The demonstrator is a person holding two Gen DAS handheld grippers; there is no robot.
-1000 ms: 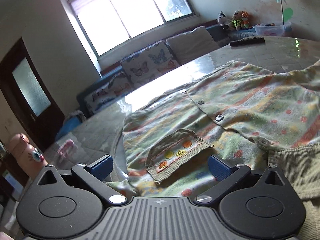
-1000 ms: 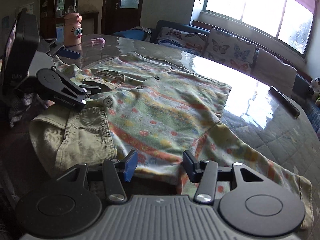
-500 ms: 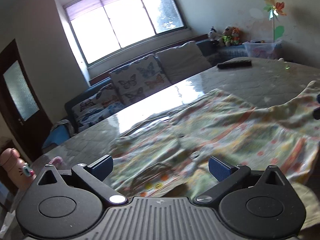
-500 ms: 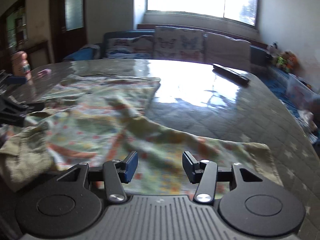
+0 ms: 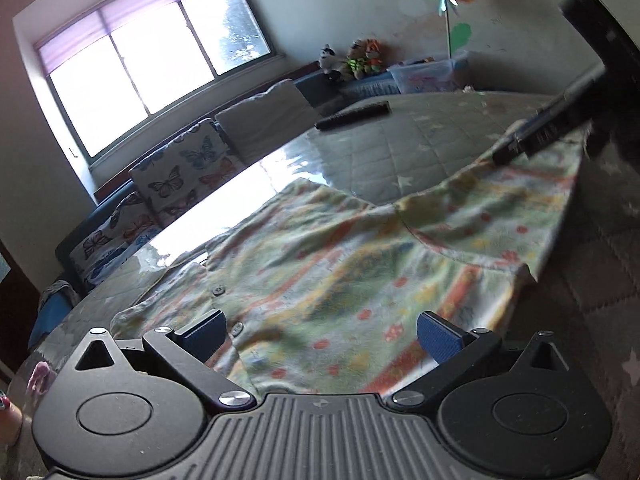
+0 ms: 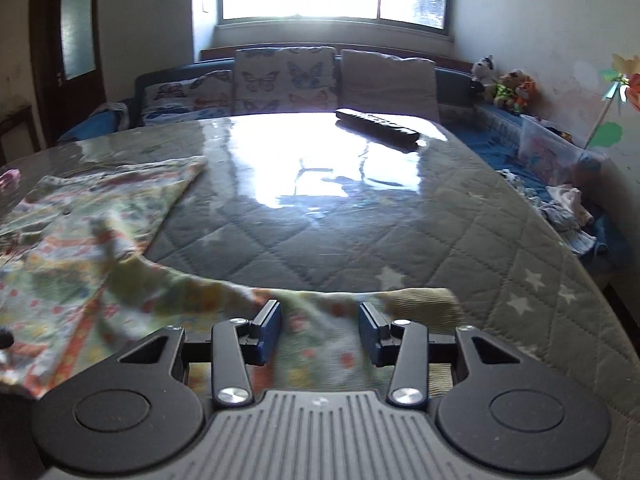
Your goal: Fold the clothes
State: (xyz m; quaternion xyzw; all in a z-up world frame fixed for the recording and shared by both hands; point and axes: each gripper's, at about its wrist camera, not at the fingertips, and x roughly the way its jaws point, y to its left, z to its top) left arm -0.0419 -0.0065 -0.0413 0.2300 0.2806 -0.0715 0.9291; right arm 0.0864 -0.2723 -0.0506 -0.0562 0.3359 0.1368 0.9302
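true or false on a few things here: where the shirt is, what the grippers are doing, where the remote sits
1. The patterned shirt lies spread on the quilted table. True.
2. The remote control rests on top of the shirt. False: it lies on the bare far side of the table, apart from the shirt.
3. The left gripper is clamped on a button. False: its jaws stand wide open above the shirt's front.
4. The right gripper has the shirt's sleeve between its jaws. True: they are closing, and the pads do not yet press on it.
5. Soft toys sit on the table. False: they sit by the wall behind it.
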